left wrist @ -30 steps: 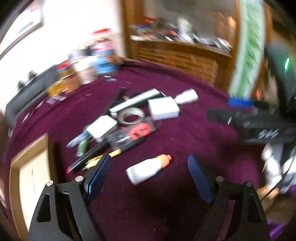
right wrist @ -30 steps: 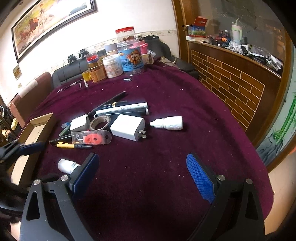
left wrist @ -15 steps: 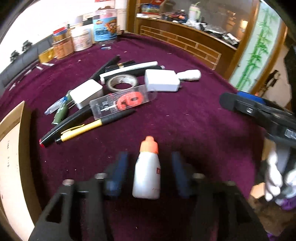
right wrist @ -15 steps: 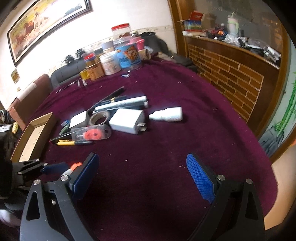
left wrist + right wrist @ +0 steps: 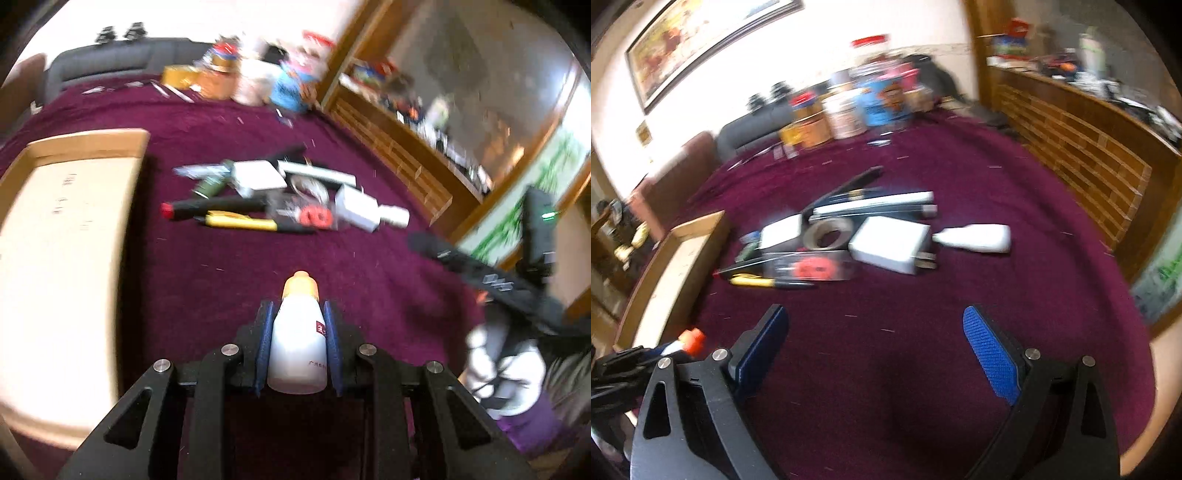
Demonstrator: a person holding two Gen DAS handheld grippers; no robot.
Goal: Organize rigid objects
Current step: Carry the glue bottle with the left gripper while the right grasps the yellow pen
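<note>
My left gripper is closing on a white bottle, pads against its sides, near the cardboard box. Only the right view shows my right gripper wide apart, empty, and a tape roll.

White bottle: small red label square and a line of Chinese characters, both too blurred to read. Cardboard box: faint dark printed marks inside, likewise illegible
</note>
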